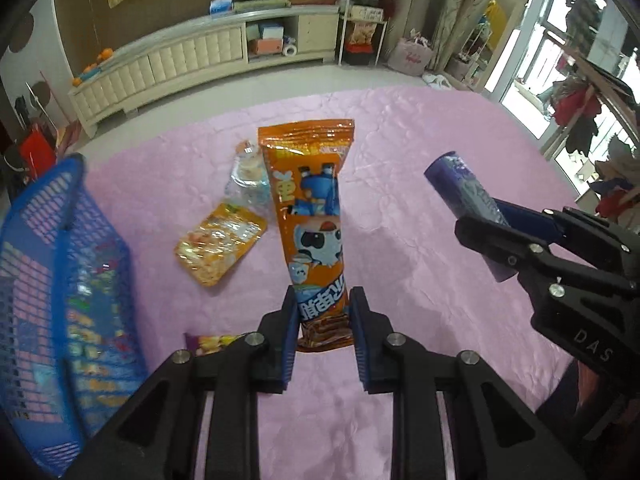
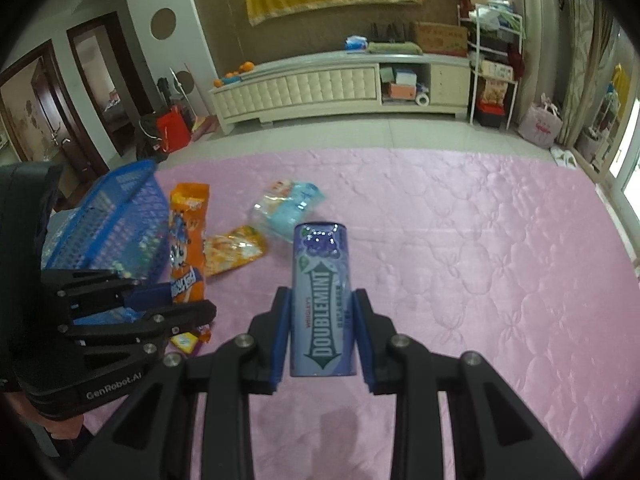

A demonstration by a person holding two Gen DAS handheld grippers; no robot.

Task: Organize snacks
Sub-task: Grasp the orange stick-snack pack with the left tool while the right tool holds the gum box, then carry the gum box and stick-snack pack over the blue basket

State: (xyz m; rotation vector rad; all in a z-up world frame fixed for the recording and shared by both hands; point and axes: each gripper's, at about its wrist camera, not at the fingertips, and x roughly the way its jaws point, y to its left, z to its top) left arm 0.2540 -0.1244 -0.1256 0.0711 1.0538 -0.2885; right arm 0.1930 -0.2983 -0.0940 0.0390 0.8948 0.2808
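My left gripper (image 1: 323, 300) is shut on the lower end of a long orange snack packet (image 1: 310, 208), held up above the pink cloth. In the right wrist view the same packet (image 2: 188, 240) hangs from the left gripper (image 2: 188, 304) beside the basket. My right gripper (image 2: 320, 304) is shut on a purple Doublemint gum canister (image 2: 322, 292), lifted off the cloth; the canister (image 1: 464, 200) also shows at the right of the left wrist view. A blue mesh basket (image 1: 36, 264) with several snacks inside stands at the left.
On the pink quilted cloth (image 2: 460, 260) lie a yellow-orange pouch (image 1: 220, 248), a clear pale-blue packet (image 1: 248, 180) and a small yellow-purple packet (image 1: 216, 342) near the left fingers. Beyond the cloth's far edge are floor and a cream cabinet (image 2: 320, 84).
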